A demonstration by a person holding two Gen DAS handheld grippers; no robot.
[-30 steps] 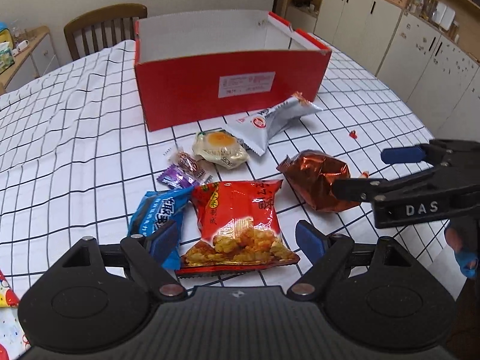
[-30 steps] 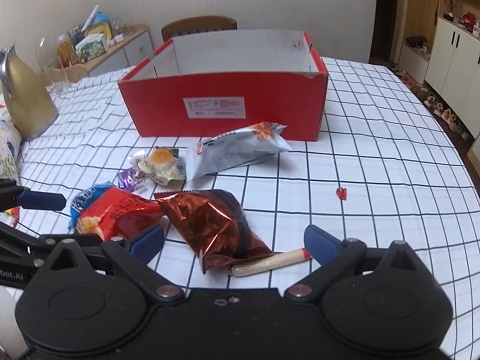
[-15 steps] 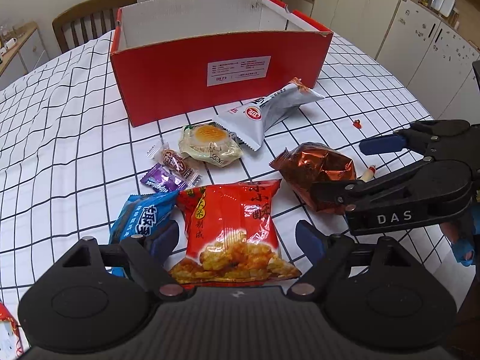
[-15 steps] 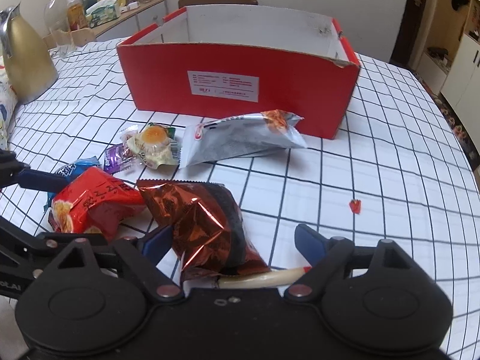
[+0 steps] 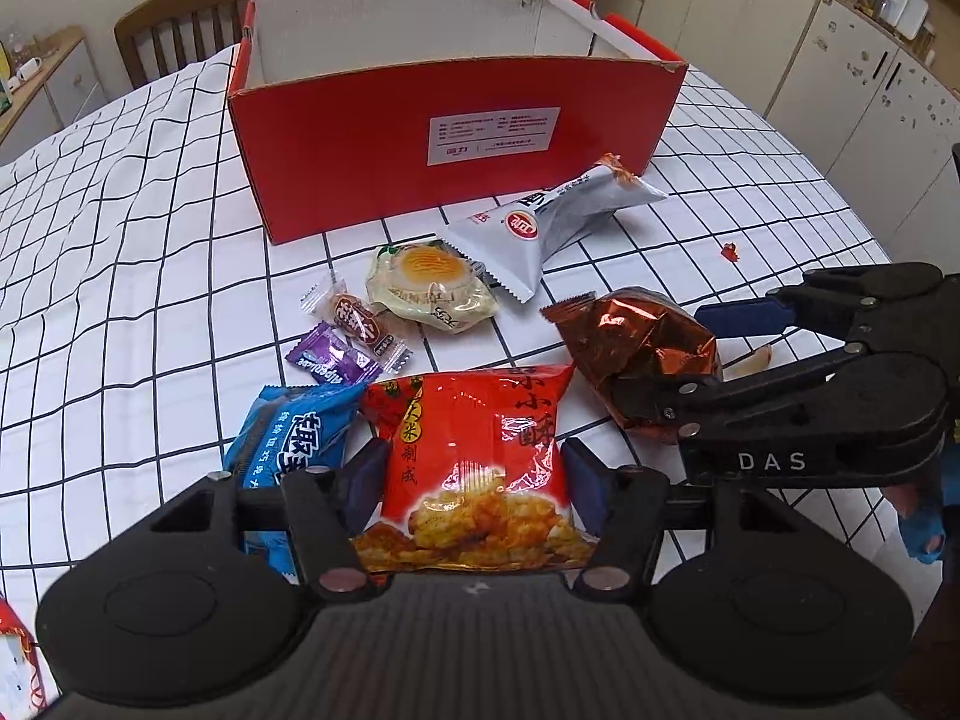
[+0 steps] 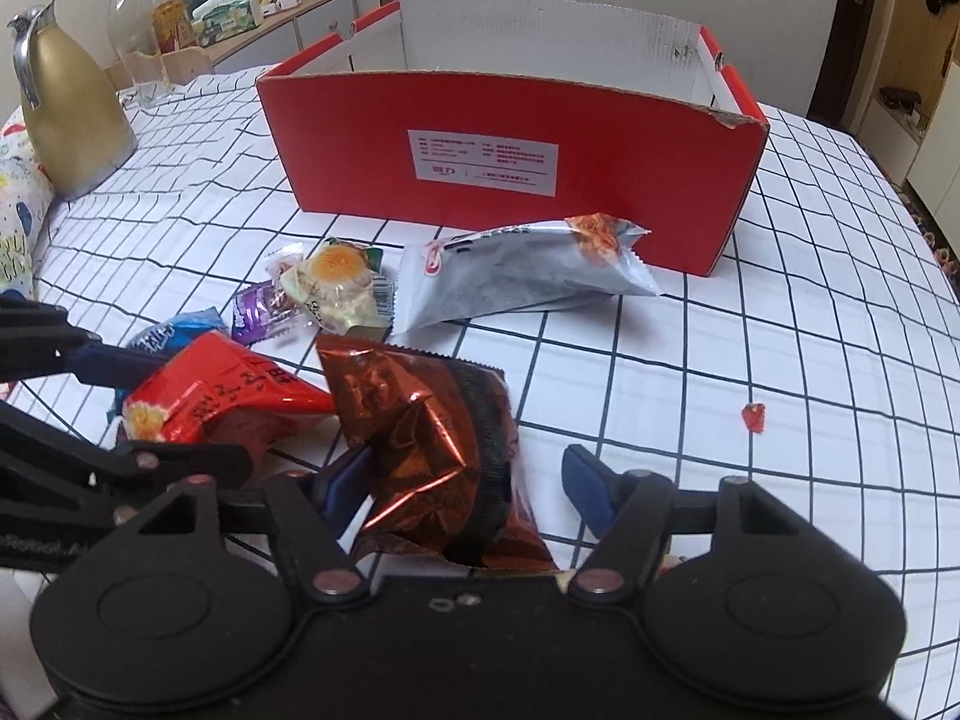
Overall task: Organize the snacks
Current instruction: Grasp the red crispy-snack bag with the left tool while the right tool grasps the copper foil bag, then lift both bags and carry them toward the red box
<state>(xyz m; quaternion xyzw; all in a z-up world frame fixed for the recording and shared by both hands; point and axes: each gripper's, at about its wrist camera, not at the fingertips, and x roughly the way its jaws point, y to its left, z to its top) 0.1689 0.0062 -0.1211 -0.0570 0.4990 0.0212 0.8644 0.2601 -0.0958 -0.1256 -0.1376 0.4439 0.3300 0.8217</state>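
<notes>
A red snack bag point(image 5: 474, 456) lies between the fingers of my left gripper point(image 5: 474, 474), whose jaws have closed in on its sides. A copper foil bag point(image 6: 432, 450) lies between the fingers of my right gripper point(image 6: 468, 486); the left pad touches it, the right pad stands apart. The copper bag point(image 5: 636, 354) and the right gripper point(image 5: 678, 372) also show in the left wrist view. An open red box point(image 5: 444, 138) stands behind, also seen in the right wrist view point(image 6: 510, 174). A silver chip bag point(image 5: 552, 222), a yellow pastry pack point(image 5: 432, 288), small candies point(image 5: 354, 324) and a blue cookie pack point(image 5: 294, 438) lie between.
The checked tablecloth point(image 6: 750, 330) covers the table. A gold kettle point(image 6: 66, 114) stands at the far left in the right wrist view. A small red scrap point(image 6: 753, 417) lies to the right. A sausage stick point(image 5: 750, 363) lies beside the copper bag. A wooden chair point(image 5: 192, 36) stands behind the box.
Both grippers have moved forward over their bags. The left jaws have narrowed onto the red bag; the right jaws have narrowed around the copper bag.
</notes>
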